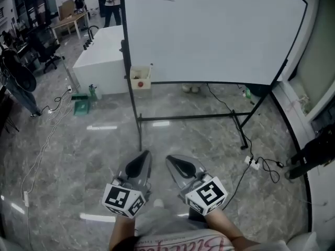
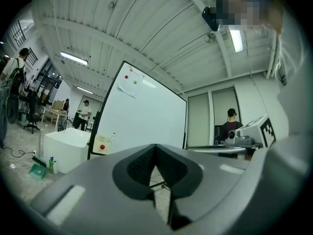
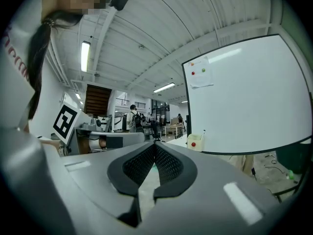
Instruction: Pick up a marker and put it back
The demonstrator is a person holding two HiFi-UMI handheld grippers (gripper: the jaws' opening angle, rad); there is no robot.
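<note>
A marker (image 1: 151, 67) stands upright in a small beige box (image 1: 140, 79) with a red dot, fixed at the lower left corner of the whiteboard (image 1: 209, 30). The same box (image 2: 101, 143) (image 3: 195, 141) and marker (image 2: 112, 137) (image 3: 203, 132) appear far off in both gripper views. My left gripper (image 1: 144, 158) and right gripper (image 1: 172, 161) are held low in front of me over the floor, side by side and well short of the board. Each has its jaws shut, tips touching, with nothing between them (image 2: 155, 148) (image 3: 155, 145).
The whiteboard's black stand (image 1: 241, 129) spreads across the floor ahead. A power strip (image 1: 253, 163) and cables lie to the right. A white block (image 1: 102, 56), a green spray bottle (image 1: 93, 91) and a green item (image 1: 81, 107) sit to the left. People stand in the background.
</note>
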